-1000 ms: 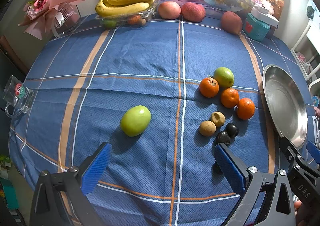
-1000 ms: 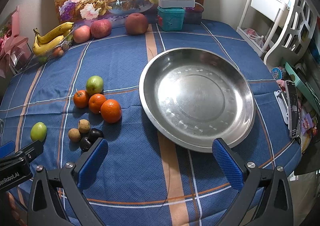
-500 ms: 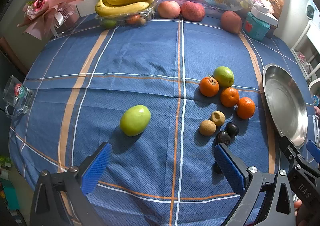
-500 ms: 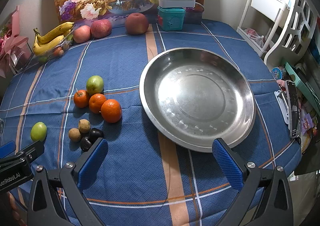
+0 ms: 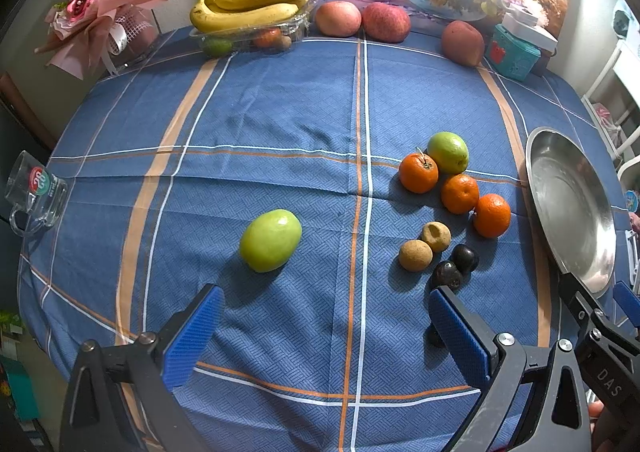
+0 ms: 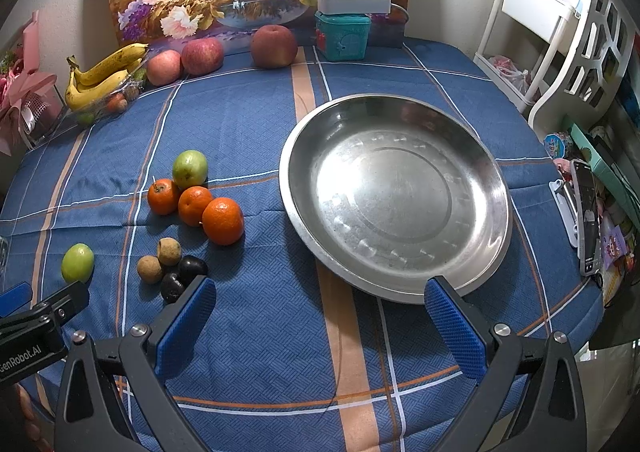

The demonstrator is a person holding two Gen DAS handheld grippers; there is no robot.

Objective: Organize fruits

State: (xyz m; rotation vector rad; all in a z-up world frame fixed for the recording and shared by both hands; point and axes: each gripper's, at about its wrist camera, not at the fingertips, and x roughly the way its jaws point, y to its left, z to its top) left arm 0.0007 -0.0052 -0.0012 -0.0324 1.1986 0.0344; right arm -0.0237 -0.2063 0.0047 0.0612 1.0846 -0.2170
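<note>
— Far left on the surface (image 5: pixel 280 100), what shows?
— A glass mug (image 5: pixel 34 194), cut by the edge. Then a lone green fruit (image 5: pixel 270 240) before the left gripper (image 5: pixel 326 326), jaws apart, empty.
— Further right?
— Three oranges (image 6: pixel 196 205), brown and dark fruits (image 6: pixel 172 266); one dark fruit (image 5: pixel 434 336) mostly hidden behind a pad. Steel dish (image 6: pixel 460 156) before the right gripper (image 6: pixel 320 318), spread wide, empty.

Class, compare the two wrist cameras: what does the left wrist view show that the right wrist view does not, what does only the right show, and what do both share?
Only the left wrist view: a glass mug at the table edge and the whole pink bouquet.

Only the right wrist view: the full inside of the steel plate, bare, a white shelf unit and a phone.

Both: three oranges, two green fruits, bananas, red apples, and open claws.
</note>
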